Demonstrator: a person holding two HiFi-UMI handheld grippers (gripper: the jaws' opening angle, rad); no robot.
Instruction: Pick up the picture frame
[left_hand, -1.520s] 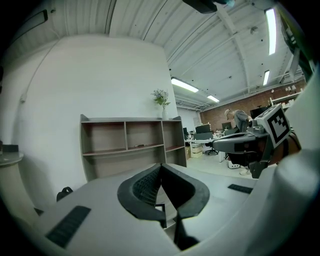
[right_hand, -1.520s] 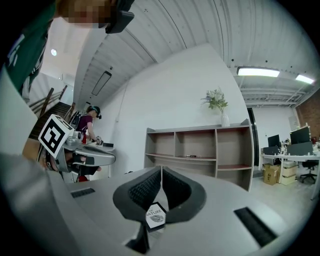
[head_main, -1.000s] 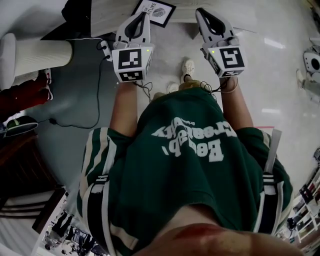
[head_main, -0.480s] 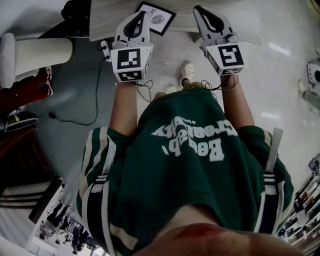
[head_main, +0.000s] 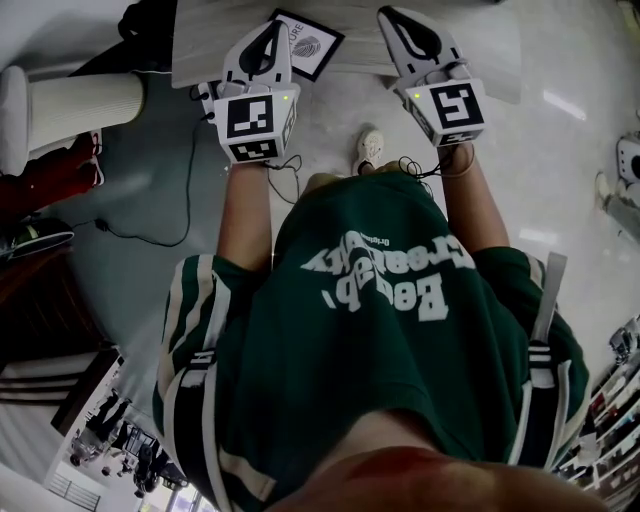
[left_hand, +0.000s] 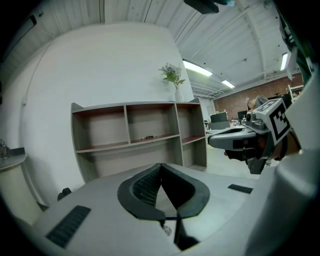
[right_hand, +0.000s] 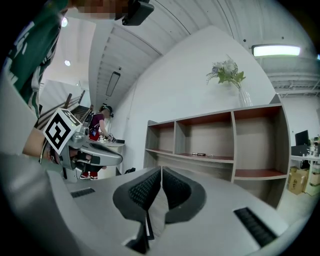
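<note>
The picture frame (head_main: 306, 46), black-edged with a white print, lies flat on a pale wooden table top (head_main: 350, 35) at the top of the head view. My left gripper (head_main: 274, 25) is shut and empty, its tips over the table just left of the frame. My right gripper (head_main: 391, 13) is also shut and empty, reaching over the table to the frame's right. In the left gripper view the shut jaws (left_hand: 160, 166) point at a shelf unit, and a bit of the print (left_hand: 167, 230) shows below them. The right gripper view shows its closed jaws (right_hand: 161, 170).
An open wooden shelf unit (left_hand: 135, 134) stands against the white wall ahead, with a vase of flowers (left_hand: 173, 80) on top. A white cylinder (head_main: 75, 105), a red item (head_main: 40, 185) and a black cable (head_main: 190, 170) are on the floor at left. A person (right_hand: 99, 125) stands far off.
Both grippers have moved forward over the table edge. The picture frame now sits close beside the left gripper's tips. Both stayed shut.
</note>
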